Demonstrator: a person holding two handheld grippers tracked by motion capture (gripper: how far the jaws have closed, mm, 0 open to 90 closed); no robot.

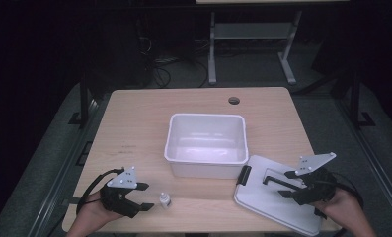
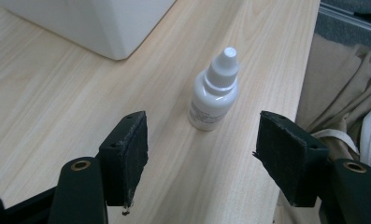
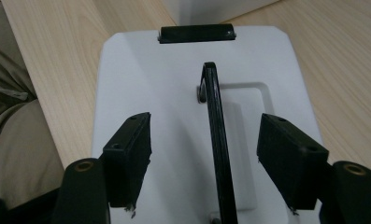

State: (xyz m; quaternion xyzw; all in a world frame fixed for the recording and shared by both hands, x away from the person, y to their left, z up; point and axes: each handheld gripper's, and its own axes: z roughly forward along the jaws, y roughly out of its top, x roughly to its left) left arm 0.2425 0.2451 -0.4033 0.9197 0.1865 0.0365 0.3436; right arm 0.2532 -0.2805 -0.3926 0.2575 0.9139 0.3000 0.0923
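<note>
Wooden table (image 1: pixel 134 128) bears an empty white bin (image 1: pixel 206 144); both hand-held grippers gape, holding nothing.

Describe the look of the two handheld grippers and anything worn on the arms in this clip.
Both the left gripper and right gripper are black, each topped by a grey three-cornered plate with white dots and trailing a black cable. Each has two jaws with dark, rough-edged rectangular pads, and brass-coloured rings sit at the jaw bases. No sleeves are visible on the forearms.

I see a pale wood-grain table (image 1: pixel 134 128), matt; white plastic bin (image 1: pixel 206 146) w/ slight sheen; glossy white plastic dropper bottle (image 2: pixel 215 90); smooth matt white lid (image 3: pixel 146 93), black handle (image 3: pixel 217 135); rough black pads (image 2: pixel 131 154).
</note>
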